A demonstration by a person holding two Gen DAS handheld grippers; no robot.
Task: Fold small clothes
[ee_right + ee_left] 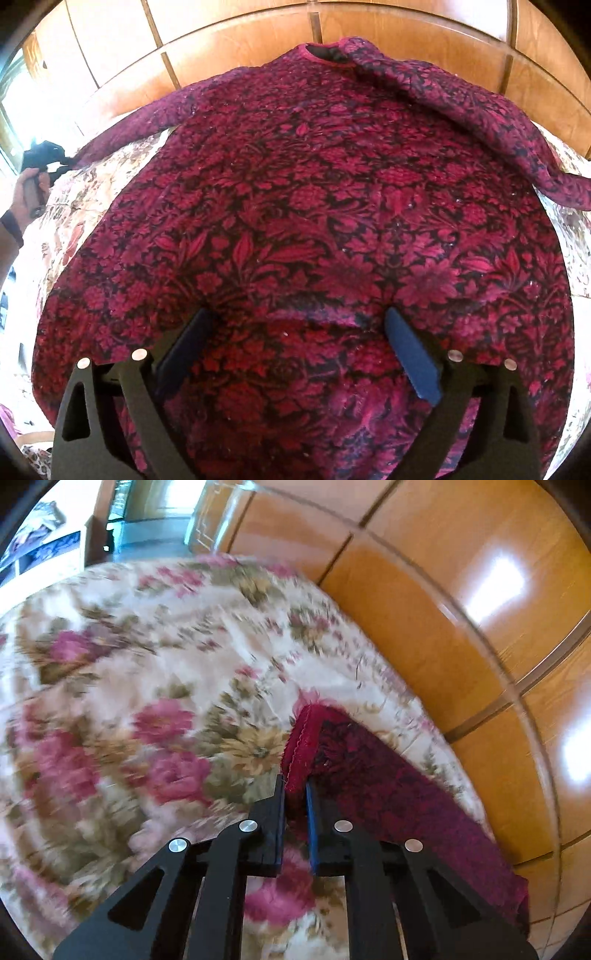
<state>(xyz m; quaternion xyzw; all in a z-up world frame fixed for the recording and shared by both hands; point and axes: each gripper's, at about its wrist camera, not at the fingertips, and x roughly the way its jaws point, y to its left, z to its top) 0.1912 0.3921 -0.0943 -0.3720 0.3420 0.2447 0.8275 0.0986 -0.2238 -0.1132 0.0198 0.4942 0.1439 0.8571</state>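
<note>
The left tool (295,790) is clamped on the sweater's (314,206) cuff edge (301,746); the right tool (297,321) hovers apart over its middle on the flowered bedspread (147,664).

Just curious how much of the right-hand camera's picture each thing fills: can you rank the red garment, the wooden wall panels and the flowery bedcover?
1. red garment: fills most of the view.
2. wooden wall panels.
3. flowery bedcover: only slivers show at the edges.
</note>
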